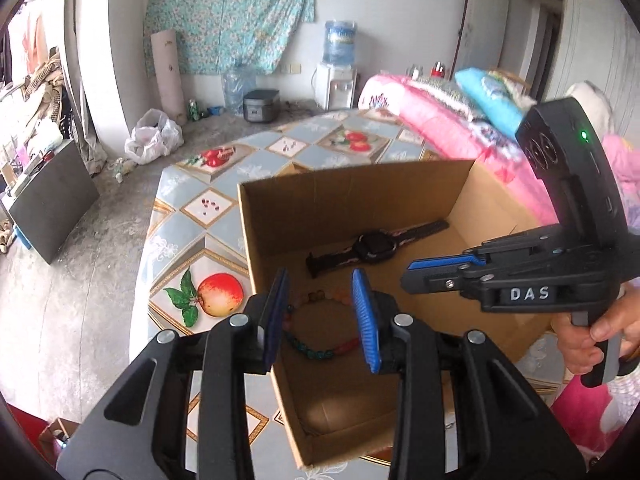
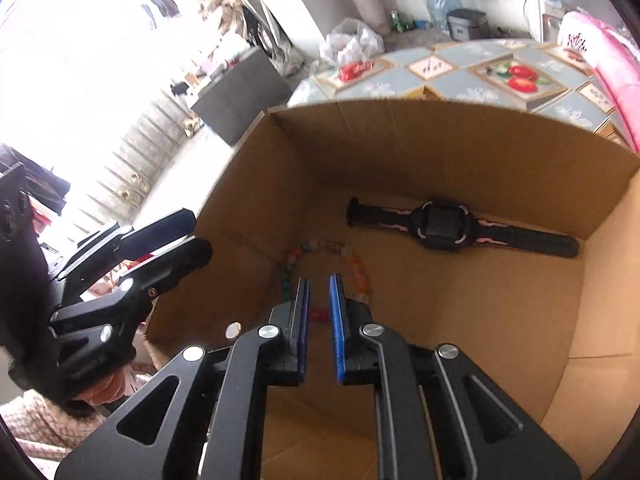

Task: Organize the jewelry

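Observation:
An open cardboard box [image 1: 360, 188] stands on the table. On its floor lie a black watch with a pink-trimmed strap [image 1: 376, 244] and a colourful bead bracelet [image 1: 320, 350]. Both also show in the right wrist view: the watch [image 2: 444, 224] and the bracelet [image 2: 356, 268]. My left gripper [image 1: 320, 276] is open and empty, straddling the box's near-left wall above the bracelet. My right gripper [image 2: 319, 280] hangs over the box above the bracelet, jaws slightly apart with nothing between them. It shows from the side in the left view [image 1: 416, 276], where its fingers look close together.
The table [image 1: 188, 216] has a fruit-pattern cloth. A bed with pink bedding [image 1: 440, 120] runs along the table's right. A plastic bag [image 1: 154, 136], rice cooker [image 1: 260, 106] and water dispenser [image 1: 338, 76] sit on the floor behind.

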Demonstrator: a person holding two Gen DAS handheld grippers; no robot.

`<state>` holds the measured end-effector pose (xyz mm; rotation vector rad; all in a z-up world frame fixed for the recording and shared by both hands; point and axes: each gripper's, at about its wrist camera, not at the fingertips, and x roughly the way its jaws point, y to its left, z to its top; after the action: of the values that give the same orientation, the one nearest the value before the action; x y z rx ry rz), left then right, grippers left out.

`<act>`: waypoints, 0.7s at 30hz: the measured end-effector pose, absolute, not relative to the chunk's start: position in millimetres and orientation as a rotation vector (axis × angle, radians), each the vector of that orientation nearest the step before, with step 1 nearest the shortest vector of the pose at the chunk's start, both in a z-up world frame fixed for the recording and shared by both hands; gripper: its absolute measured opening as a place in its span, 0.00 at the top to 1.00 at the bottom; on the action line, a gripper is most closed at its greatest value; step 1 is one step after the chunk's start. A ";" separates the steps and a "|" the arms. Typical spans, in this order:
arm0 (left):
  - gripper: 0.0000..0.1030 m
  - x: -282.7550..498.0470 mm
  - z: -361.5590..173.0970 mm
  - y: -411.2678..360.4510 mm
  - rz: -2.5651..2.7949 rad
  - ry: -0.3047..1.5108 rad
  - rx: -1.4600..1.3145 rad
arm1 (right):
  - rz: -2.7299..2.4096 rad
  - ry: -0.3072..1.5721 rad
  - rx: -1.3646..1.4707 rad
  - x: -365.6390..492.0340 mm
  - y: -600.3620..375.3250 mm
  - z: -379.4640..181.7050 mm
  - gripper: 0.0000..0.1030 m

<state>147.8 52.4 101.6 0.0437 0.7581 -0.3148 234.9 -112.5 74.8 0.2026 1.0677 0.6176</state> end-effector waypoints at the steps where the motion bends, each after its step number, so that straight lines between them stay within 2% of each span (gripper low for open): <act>1: 0.68 140.5 106.2 56.4 -0.328 0.729 0.027 | 0.618 1.041 0.202 228.4 -116.4 80.8 0.89; 5: 0.63 112.7 117.6 65.3 -0.397 0.659 -0.032 | 0.632 0.916 0.213 195.7 -140.8 109.0 0.89; 9: 0.60 80.4 116.9 66.3 -0.484 0.630 -0.060 | 0.666 0.853 0.228 157.0 -163.8 119.5 0.89; 11: 0.55 63.7 111.3 64.7 -0.539 0.639 -0.073 | 0.677 0.848 0.227 137.2 -173.2 120.2 0.89; 14: 0.51 43.9 94.0 57.6 -0.599 0.684 -0.091 | 0.649 0.868 0.216 108.0 -183.8 109.2 0.89; 21: 0.50 19.5 29.7 25.4 -0.584 0.849 -0.049 | 0.499 1.023 0.236 64.3 -206.1 52.1 0.89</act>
<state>19.5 25.4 29.7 -0.0485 0.8487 -0.5839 64.3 -206.1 52.1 0.2355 1.0226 0.4990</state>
